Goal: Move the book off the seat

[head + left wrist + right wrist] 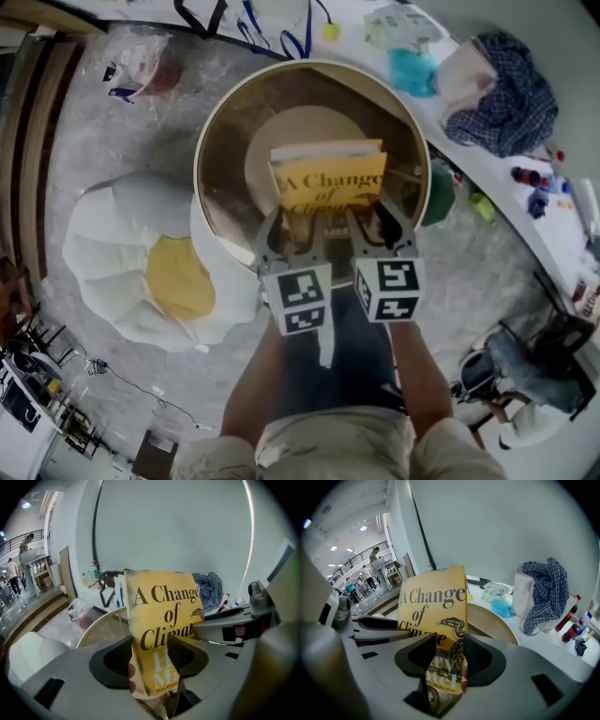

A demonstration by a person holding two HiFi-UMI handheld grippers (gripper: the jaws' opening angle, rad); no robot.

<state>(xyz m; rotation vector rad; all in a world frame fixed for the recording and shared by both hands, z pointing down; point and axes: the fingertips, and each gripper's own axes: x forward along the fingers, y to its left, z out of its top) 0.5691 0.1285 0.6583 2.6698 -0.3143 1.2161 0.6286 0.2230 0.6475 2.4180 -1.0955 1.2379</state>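
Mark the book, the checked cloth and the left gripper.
book (328, 178), head view, middle of its yellow cover
checked cloth (544, 588), right gripper view, middle of the draped fabric
left gripper (150, 643), left gripper view, midway between its fingertips, over the book

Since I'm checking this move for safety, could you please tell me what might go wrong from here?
The left claw and right claw pinch the book only at its lower edge, so it could tilt or drop onto the seat. The table beside the seat is crowded with bottles; setting the book there might knock them.
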